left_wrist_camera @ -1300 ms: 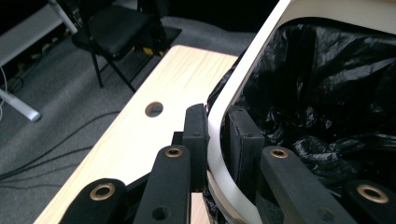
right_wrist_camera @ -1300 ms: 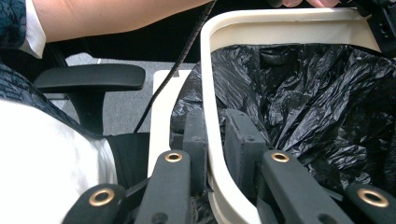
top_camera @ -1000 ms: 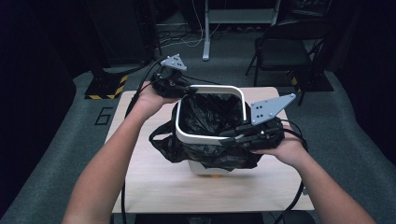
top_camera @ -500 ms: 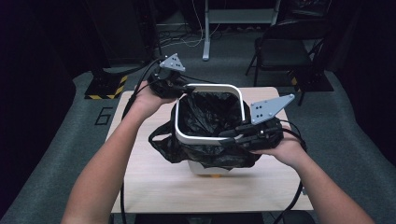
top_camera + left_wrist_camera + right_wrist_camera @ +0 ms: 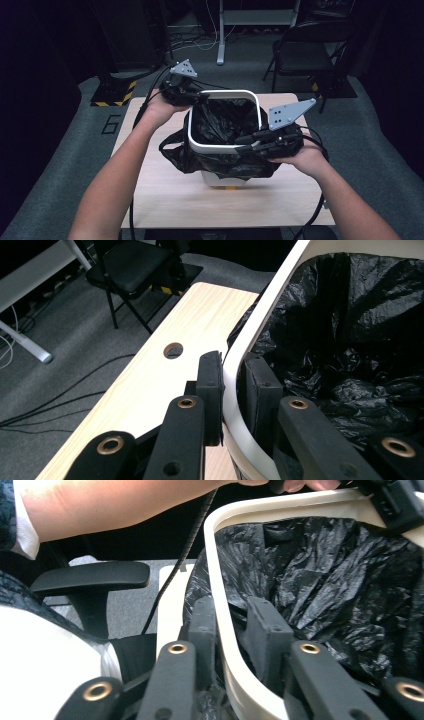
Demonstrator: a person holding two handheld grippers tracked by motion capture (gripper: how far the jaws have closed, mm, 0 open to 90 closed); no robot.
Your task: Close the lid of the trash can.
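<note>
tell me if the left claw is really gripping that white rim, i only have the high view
Observer: Yes. In the left gripper view the left claw pinches the white rim, one pad outside and one inside against the black bag.
Operator: and the right claw, clamped too
Observer: No. The right gripper view shows the right claw straddling the rim with a gap at its inner pad. Its jaws have just been opening.
Operator: anything on the table past the left claw
Observer: Just a round hole in the wooden table, apart from the rim.
</note>
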